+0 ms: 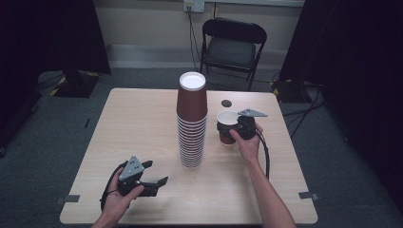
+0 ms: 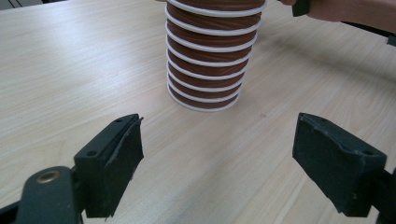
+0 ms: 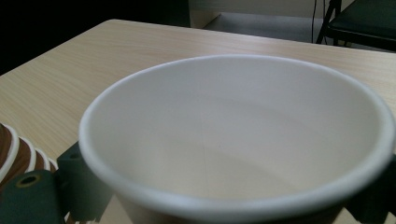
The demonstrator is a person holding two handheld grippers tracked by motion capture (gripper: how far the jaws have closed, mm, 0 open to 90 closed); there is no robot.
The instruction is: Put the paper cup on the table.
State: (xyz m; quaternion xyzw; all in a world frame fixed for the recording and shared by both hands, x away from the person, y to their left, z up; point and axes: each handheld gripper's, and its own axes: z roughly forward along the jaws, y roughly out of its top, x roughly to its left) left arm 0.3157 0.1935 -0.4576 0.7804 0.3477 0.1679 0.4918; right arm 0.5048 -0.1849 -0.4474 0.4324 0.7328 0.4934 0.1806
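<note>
A tall stack of brown paper cups stands upside down in the middle of the table; its lower rings lie ahead of my left gripper. My left gripper rests open near the front left of the table, jaws wide apart and empty. A single brown cup with a white inside sits upright to the right of the stack, and my right gripper is shut on it. Its white interior sits close before the right gripper view, hiding most of the jaws.
The light wooden table has free surface on its left half and along the front. A small dark round spot lies behind the held cup. A black folding chair stands beyond the far edge.
</note>
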